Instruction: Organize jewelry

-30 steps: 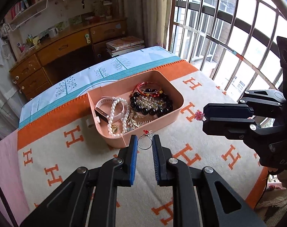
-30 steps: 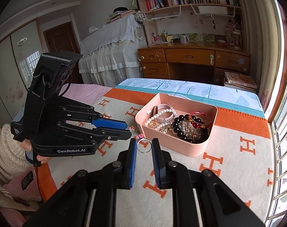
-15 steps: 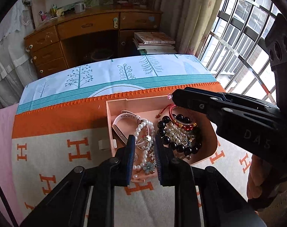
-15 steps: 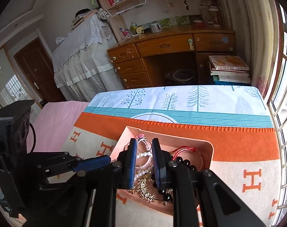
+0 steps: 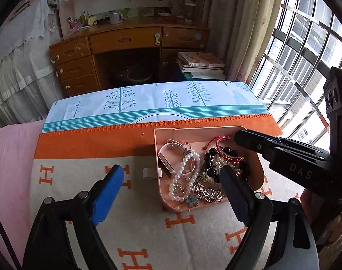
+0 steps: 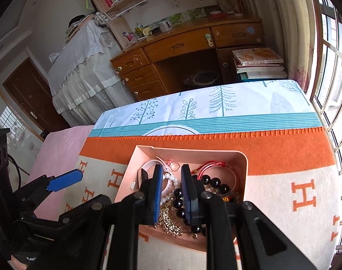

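A pink tray (image 5: 156, 148) (image 6: 128, 168) sits on the orange and cream blanket. It holds a pearl bracelet (image 5: 189, 157), a white watch (image 5: 171, 146), black beads (image 5: 208, 164), a red bracelet (image 5: 220, 139) and gold pieces. A silver ring (image 5: 187, 189) lies among the pearls. Another ring (image 6: 174, 165) lies at the tray's far side, just past my right gripper's tips. My left gripper (image 5: 171, 175) is wide open above the tray's near left part. My right gripper (image 6: 171, 175) hovers over the tray, jaws slightly parted and empty; it also shows in the left wrist view (image 5: 256, 139).
A blue tree-print sheet (image 5: 152, 103) covers the bed's far end. Beyond it stand a wooden desk (image 5: 125, 42) and stacked books (image 5: 200, 65). A barred window (image 5: 306, 45) is at the right. A pink sheet (image 5: 11, 157) lies left of the blanket.
Both grippers carried rings from the blanket over the tray. My left gripper opened wide and its ring now lies among the pearls. My right gripper parted and its ring lies in the tray.
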`<act>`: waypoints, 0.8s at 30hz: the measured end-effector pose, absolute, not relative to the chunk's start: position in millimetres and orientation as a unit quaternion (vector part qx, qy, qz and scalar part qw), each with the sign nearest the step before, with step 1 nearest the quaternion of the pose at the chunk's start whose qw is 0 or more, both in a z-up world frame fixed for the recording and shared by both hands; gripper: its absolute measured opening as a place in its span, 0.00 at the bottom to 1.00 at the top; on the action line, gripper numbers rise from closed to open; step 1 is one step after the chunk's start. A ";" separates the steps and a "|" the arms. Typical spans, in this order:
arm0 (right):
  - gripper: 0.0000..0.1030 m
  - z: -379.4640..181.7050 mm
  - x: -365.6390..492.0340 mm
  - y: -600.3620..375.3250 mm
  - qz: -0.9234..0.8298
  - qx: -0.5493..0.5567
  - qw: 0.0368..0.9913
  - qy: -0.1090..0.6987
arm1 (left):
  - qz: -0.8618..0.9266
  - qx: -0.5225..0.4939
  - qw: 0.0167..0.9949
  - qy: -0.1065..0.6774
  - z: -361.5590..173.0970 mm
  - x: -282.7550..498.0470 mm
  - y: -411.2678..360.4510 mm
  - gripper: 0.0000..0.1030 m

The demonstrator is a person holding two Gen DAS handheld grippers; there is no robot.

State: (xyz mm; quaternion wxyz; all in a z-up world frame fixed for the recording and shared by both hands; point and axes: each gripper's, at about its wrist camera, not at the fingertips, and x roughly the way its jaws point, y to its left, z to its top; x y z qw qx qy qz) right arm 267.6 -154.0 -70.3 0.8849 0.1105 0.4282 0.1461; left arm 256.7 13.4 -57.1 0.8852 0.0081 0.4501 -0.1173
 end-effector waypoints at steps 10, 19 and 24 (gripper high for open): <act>0.36 -49.4 199.7 -165.6 0.098 0.107 0.896 0.419 | -0.061 -0.014 0.895 0.441 -28.3 195.0 24.2 0.90; 0.42 -44.6 130.0 -171.8 0.080 0.095 0.901 0.416 | -0.045 -0.034 0.908 0.415 -12.9 127.9 26.4 0.99; 0.43 -40.6 96.3 -174.3 0.072 0.095 0.909 0.400 | -0.020 -0.025 0.905 0.424 -15.5 107.6 21.2 0.99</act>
